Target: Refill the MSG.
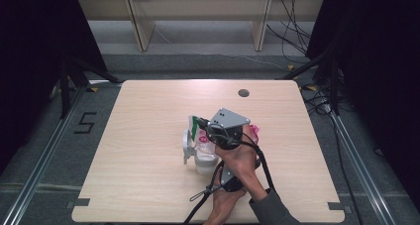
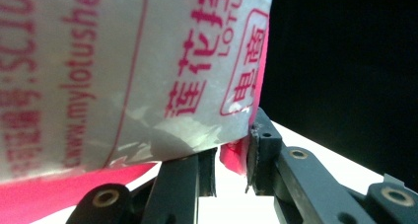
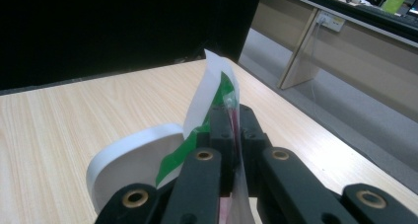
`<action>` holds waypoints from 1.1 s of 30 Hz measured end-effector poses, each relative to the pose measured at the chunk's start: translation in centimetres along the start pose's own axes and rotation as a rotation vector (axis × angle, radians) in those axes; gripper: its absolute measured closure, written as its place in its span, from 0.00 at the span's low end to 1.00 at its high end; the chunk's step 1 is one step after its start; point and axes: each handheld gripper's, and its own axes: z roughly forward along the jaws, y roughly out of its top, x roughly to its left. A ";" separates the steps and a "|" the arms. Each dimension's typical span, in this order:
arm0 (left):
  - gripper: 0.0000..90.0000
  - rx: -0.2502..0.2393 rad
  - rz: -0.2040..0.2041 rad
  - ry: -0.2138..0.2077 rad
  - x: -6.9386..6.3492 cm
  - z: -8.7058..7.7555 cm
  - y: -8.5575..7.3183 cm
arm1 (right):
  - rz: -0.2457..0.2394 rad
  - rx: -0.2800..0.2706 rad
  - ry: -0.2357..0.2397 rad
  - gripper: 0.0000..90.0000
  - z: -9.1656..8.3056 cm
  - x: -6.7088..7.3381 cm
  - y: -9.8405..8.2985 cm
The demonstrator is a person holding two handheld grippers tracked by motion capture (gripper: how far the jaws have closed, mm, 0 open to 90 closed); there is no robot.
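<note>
A clear plastic bag (image 1: 204, 138) with pink print and a green-and-white top edge (image 3: 214, 93) stands over a white cup-like container (image 1: 205, 163) at the table's middle. My right gripper (image 1: 204, 126), under a grey plate, points left and is shut on the bag's thin top edge (image 3: 232, 123). My left gripper (image 2: 231, 167) sits close under the bag's printed side (image 2: 123, 71), its jaws nearly together with a pink fold (image 2: 234, 157) pinched between the pads. In the high view a hand covers its tips. A white rounded piece (image 3: 130, 167) lies just left of the bag.
The light wooden table (image 1: 148, 185) has a dark cable hole (image 1: 243, 92) at the back. A black cable (image 1: 200, 195) trails toward the front edge. Wooden shelving (image 1: 198, 17) stands beyond the table, with dark curtains on both sides.
</note>
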 end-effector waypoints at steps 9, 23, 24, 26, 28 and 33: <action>0.85 0.001 0.000 0.001 0.0 0.0 0.0 | 0.003 0.000 -0.003 0.99 0.0 0.1 0.0; 0.85 -0.014 -0.015 0.003 -0.1 0.0 0.0 | -0.006 0.005 -0.001 0.99 0.0 0.1 0.1; 0.85 -0.004 -0.012 -0.012 0.0 -0.1 0.0 | -0.003 0.003 -0.004 0.99 0.1 0.2 0.0; 0.85 -0.005 -0.008 -0.002 -0.1 -0.2 0.0 | -0.010 0.009 0.003 0.99 0.1 0.1 0.0; 0.85 -0.028 -0.008 0.008 -0.1 -0.1 0.1 | -0.019 0.004 -0.002 0.99 -0.1 0.4 0.2; 0.85 -0.009 -0.002 -0.007 -0.1 -0.2 0.0 | -0.016 0.010 0.001 0.99 0.1 0.3 0.1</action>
